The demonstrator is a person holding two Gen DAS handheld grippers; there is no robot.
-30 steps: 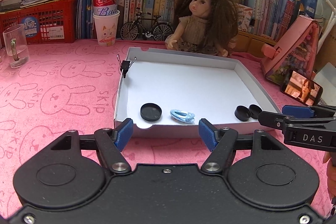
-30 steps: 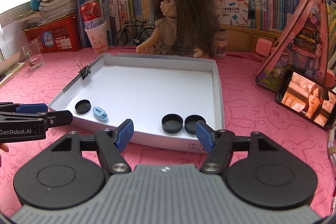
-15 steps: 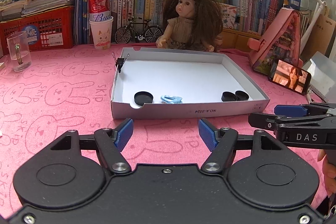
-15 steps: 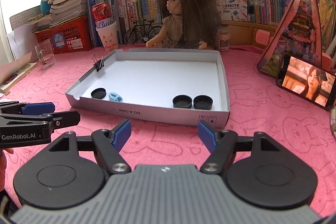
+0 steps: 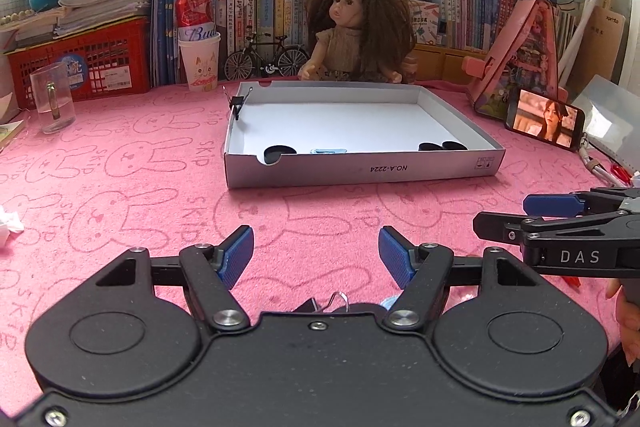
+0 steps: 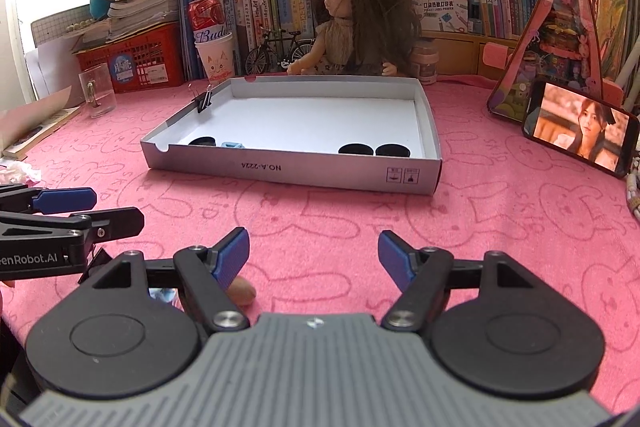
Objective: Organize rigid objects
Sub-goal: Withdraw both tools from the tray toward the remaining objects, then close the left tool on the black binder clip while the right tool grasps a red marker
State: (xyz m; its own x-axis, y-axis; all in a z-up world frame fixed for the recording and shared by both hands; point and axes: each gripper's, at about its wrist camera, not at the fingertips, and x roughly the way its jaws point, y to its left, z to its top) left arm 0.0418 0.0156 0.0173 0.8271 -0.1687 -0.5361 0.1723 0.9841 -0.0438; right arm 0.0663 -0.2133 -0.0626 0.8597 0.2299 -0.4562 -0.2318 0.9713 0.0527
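A shallow white box (image 5: 360, 169) (image 6: 296, 167) lies on the pink cloth. Inside it are black caps (image 5: 276, 153) (image 6: 354, 149) and a pale blue clip (image 5: 328, 150) (image 6: 232, 145). A black binder clip (image 5: 236, 105) (image 6: 204, 99) grips its left wall. My left gripper (image 5: 316, 253) (image 6: 80, 211) is open over bare cloth, well short of the box. My right gripper (image 6: 312, 255) (image 5: 516, 215) is open beside it, equally far back. Under the gripper bodies peek a binder clip's wire handle (image 5: 338, 301), a small tan object (image 6: 240, 293) and something pale blue (image 6: 162, 293).
A doll (image 5: 352, 35) sits behind the box, with a toy bicycle (image 5: 266, 59) and a cup holding a can (image 5: 198, 55) to its left. A glass mug (image 5: 52, 99) and red crate (image 5: 88, 63) stand far left. A phone (image 6: 580, 127) leans on a pink case at the right.
Both grippers have drawn back from the box toward the near side, so it now lies farther off. Small loose items have come into view beneath them.
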